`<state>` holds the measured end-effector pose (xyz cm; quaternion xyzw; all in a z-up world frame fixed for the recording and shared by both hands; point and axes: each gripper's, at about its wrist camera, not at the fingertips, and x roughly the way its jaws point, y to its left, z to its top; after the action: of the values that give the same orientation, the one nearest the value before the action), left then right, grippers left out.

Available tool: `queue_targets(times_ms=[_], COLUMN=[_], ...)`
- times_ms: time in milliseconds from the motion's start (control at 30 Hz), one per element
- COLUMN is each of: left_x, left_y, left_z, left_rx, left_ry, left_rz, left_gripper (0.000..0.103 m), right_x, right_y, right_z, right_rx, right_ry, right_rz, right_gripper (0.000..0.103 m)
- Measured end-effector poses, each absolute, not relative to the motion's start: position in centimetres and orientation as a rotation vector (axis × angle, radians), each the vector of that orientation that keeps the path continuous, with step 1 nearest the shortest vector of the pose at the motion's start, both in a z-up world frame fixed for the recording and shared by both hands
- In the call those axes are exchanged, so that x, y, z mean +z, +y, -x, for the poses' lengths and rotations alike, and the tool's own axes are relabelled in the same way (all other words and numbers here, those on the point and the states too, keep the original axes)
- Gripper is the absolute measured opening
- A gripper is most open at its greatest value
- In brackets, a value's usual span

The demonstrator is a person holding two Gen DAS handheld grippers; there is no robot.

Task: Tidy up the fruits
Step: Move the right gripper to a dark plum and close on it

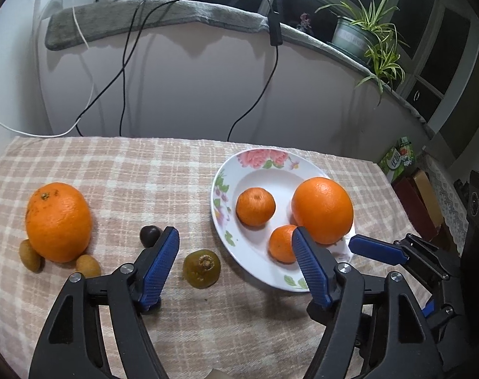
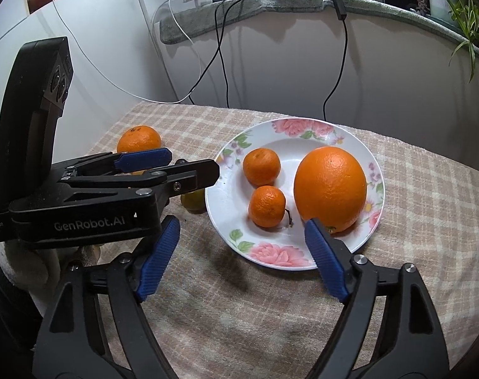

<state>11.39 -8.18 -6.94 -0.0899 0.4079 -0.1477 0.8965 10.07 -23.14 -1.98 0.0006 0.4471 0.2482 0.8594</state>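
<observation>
a checked tabletop (image 1: 119, 170) carries a half-sorted harvest: the flowered plate (image 1: 230, 173) already holds one large orange (image 1: 322, 210) and two mandarins (image 1: 255, 206), so the sorting looks roughly halfway done. well left of the plate, a second large orange (image 1: 58, 221) waits on the cloth, with two small tan fruits (image 1: 88, 266) touching or nearly touching its near side. between that orange and the plate lie a greenish fruit (image 1: 201, 268) and a dark chestnut-like one (image 1: 150, 235). the left gripper (image 1: 236, 240) hangs spread wide and empty, the greenish fruit just below the gap between its blue pads. the right gripper (image 2: 242, 233), also spread and holding nothing, hovers over the plate's near rim, just short of the orange on it.
</observation>
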Motion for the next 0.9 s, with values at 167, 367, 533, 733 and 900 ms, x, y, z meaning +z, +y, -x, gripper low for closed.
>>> queue_targets(times_ms=[167,367,533,733,900], left_x=[-6.7,-6.5,-7.0,-7.5,-8.1], left_y=[-7.5,-6.0,-3.9,-1.0,1.1], left_z=[-10.9,-9.6,-8.2,-6.2,-5.0], left_rx=[-0.289,-0.259,-0.225,-0.176,-0.143], left_ry=[0.838,0.831,0.836,0.839,0.847], left_rz=[0.185,0.169,0.170,0.166,0.186], left_gripper=[0.074,0.074,0.074,0.074,0.072], right_x=[-1.7,-1.3,-1.1,-1.1,-1.2], right_y=[-23.0,-22.4,-21.4,-19.8,-18.4], right_z=[-9.9,-9.6,-9.4,-9.0,-8.8], right_rx=[0.520,0.536,0.566,0.607,0.642], right_ry=[0.937,0.925,0.929,0.927,0.923], right_rz=[-0.002,-0.002,-0.002,0.013,0.025], right_gripper=[0.084,0.084,0.084,0.084,0.084])
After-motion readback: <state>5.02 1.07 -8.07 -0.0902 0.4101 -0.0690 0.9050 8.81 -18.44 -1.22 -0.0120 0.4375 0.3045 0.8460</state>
